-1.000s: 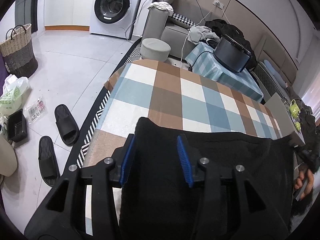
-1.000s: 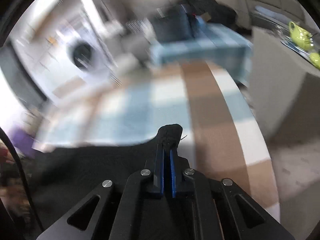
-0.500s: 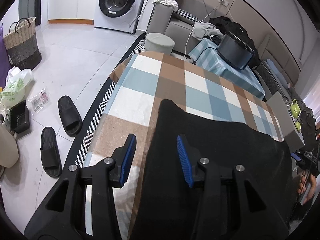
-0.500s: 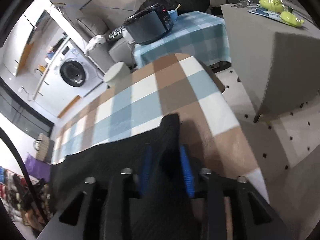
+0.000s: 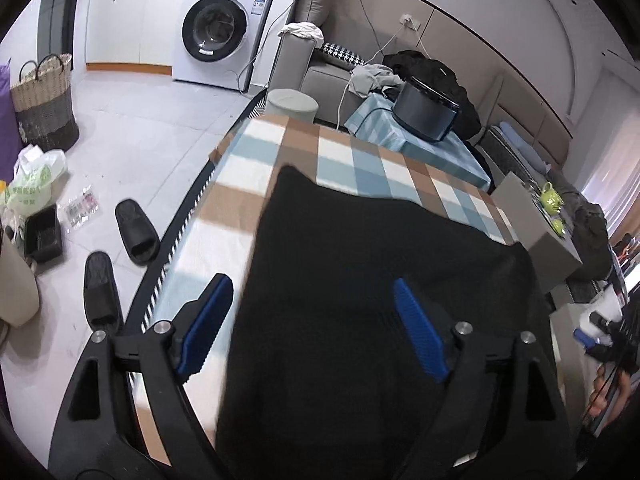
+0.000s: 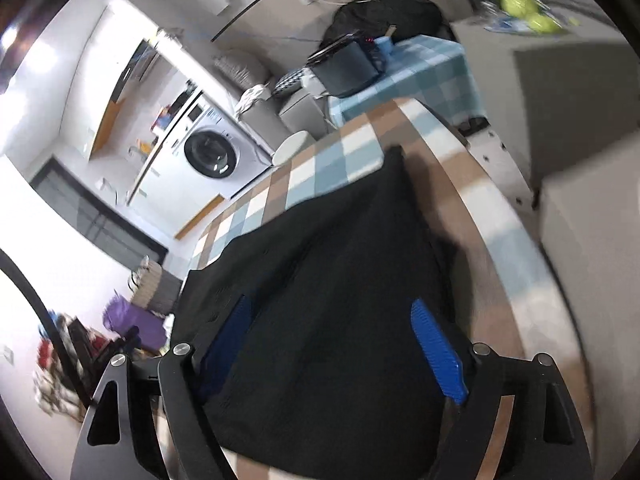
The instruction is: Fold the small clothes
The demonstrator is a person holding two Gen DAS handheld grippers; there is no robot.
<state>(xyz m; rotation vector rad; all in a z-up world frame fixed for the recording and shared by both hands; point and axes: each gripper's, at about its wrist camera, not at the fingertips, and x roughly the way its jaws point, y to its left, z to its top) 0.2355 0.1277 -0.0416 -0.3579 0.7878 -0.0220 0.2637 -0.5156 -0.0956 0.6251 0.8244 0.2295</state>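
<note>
Left gripper: black angular frame, silver screws at the joints, ribbed blue pads on both fingers. Right gripper: the same black frame, silver screws and blue pads; beside its frame ran a black cable.

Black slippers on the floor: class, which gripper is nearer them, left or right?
Left. The left gripper, jaws opening empty, is above the black garment's edge on the slippers' side; the right gripper, likewise, is above its far end.

garment: black
worktop cloth: brown, blue and white checks
hand-held gripper pads: blue
slippers: black
</note>
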